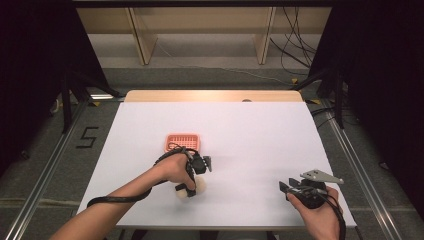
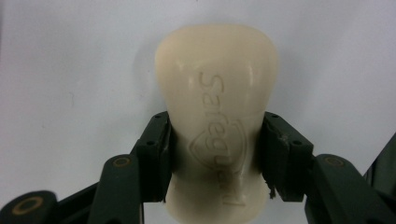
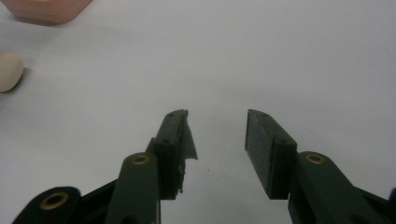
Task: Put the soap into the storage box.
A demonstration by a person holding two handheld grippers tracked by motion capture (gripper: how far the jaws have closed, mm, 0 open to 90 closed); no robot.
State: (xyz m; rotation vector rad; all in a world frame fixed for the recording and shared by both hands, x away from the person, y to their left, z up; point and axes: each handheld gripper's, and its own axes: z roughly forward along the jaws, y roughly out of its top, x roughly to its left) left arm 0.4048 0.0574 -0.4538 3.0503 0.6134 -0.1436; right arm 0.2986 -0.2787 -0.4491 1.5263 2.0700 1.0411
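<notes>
a cream bar of soap (image 2: pixel 217 121) is pinched at its narrow waist by the left gripper (image 2: pixel 217 154), one black jaw pressed to each side of it. raised lettering can be seen on the upper face of the soap, which lies on the white table (image 1: pixel 250 135). in the high view the soap (image 1: pixel 199 186) is seen just under the left hand (image 1: pixel 176 170), on the near side of a pink basket (image 1: pixel 183 141) and close to it, without touching. the left gripper (image 1: pixel 192 190) is pointed down at the soap there. the right gripper (image 3: pixel 217 140) is held well to the right of the basket, near the table's near right corner, with its jaws spread apart and nothing between them. in the right gripper view, an end of the soap (image 3: pixel 9 71) and a corner of the basket (image 3: pixel 46 9) are seen at the left edge.
</notes>
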